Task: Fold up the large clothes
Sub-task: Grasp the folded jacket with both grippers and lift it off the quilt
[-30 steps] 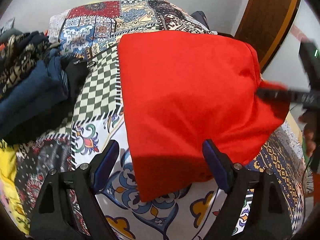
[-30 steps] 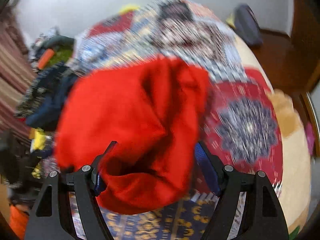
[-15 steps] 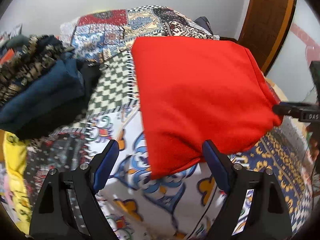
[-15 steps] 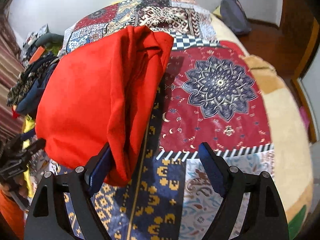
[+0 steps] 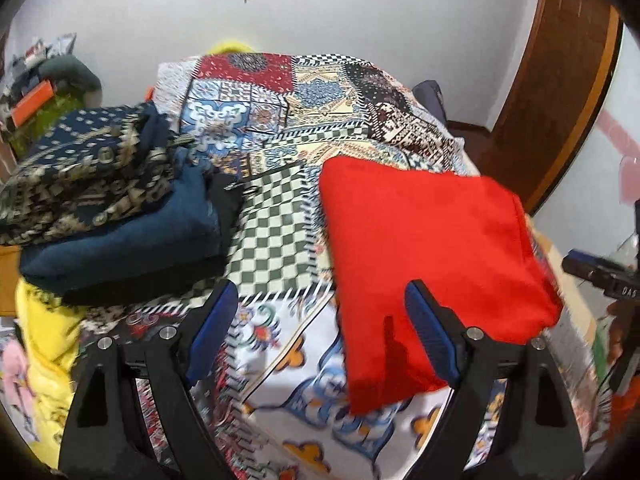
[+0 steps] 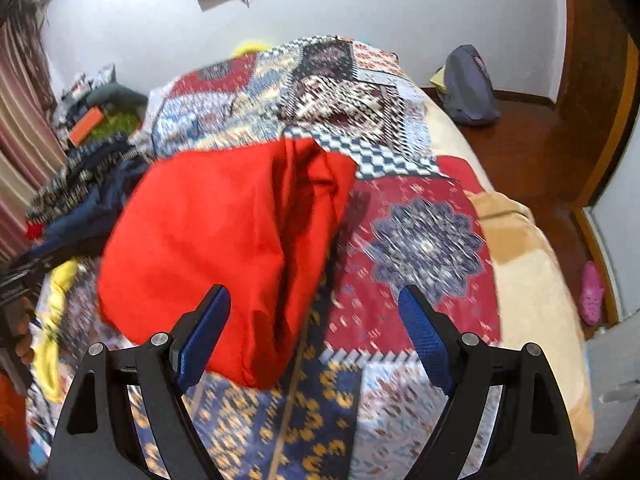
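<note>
Both claws are held wide open and nothing is gripped: the left claw point(image 5: 320, 336) and the right claw point(image 6: 316, 336) hang above the near edge of the bed point(image 5: 280, 168). The red garment point(image 5: 424, 252) lies folded flat on the bed, apparently released. Its long axis runs from the near edge toward the head.

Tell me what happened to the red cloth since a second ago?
The right gripper let go of the red cloth and backed away; the left gripper pulled back too. The cloth now lies folded on the patchwork bedspread. The pile of dark clothes stayed put.
</note>
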